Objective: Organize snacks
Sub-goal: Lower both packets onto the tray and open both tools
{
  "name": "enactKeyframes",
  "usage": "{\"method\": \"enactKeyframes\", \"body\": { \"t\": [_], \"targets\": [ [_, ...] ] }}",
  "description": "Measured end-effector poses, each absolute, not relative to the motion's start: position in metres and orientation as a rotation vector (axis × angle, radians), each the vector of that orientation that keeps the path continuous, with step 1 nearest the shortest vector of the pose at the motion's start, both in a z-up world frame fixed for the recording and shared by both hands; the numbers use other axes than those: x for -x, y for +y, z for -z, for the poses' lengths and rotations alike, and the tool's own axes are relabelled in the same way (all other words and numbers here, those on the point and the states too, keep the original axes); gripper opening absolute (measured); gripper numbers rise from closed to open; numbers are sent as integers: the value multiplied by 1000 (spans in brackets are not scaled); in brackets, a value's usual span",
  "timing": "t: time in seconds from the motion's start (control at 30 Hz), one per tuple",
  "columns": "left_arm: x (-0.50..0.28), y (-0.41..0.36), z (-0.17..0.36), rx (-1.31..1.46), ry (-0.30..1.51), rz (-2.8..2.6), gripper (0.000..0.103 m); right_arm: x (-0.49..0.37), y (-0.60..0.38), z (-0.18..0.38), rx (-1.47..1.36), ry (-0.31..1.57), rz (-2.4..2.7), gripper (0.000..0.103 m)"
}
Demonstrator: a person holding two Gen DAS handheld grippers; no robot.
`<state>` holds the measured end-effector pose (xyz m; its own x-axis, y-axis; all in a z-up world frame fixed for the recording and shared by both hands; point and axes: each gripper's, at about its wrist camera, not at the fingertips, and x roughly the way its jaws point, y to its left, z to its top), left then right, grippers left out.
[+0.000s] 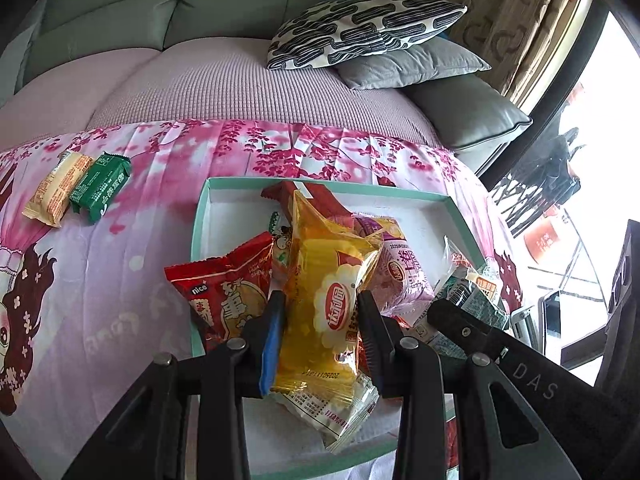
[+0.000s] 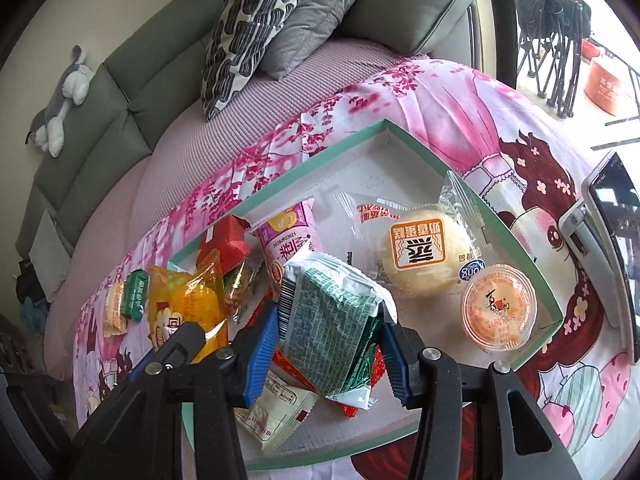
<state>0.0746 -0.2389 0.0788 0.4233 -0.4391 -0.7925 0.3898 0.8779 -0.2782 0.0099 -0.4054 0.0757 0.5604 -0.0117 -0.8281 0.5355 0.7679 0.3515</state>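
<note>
Between the fingers of the left gripper (image 1: 320,320) hangs a yellow snack packet (image 1: 324,320), pinched at both sides and lifted over the teal-rimmed box (image 1: 320,182). Just to its right the right gripper (image 2: 326,344) is likewise clamped on a green-and-white wrapped packet (image 2: 328,320), also above the box. Beyond the two claws, inside the box, lie a red bar (image 2: 224,240), a purple packet (image 2: 292,236), a wrapped bun (image 2: 420,256) and an orange jelly cup (image 2: 498,312); a red peanut packet (image 1: 224,292) sits over the box's near-left rim beside the left claw. Far left of the left claw, out on the pink floral cloth (image 1: 120,300), a cream packet (image 1: 54,188) and a green packet (image 1: 100,186) lie side by side, touching. Judging by this, the sorting is only begun: two pieces are laid out, two are in hand, and most of the snacks are left in the box
</note>
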Motion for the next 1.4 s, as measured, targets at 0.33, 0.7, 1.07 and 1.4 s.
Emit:
{"method": "enactKeyframes", "body": {
  "t": [0.33,0.7,1.07,1.4],
  "targets": [
    [-77,-240,-74,61,1037,508,47,-8,-412,-68,-642,967,378,53],
    [-70,-239,-93,52,994,525,53,-1,-413,-81,-613,944,391,54],
    [-70,-223,-111,41,951,469,68,4,-418,-85,-627,927,419,54],
    [-89,-194,-99,3,944,242,84,-4,-406,-85,-539,941,401,76]
  ]
}}
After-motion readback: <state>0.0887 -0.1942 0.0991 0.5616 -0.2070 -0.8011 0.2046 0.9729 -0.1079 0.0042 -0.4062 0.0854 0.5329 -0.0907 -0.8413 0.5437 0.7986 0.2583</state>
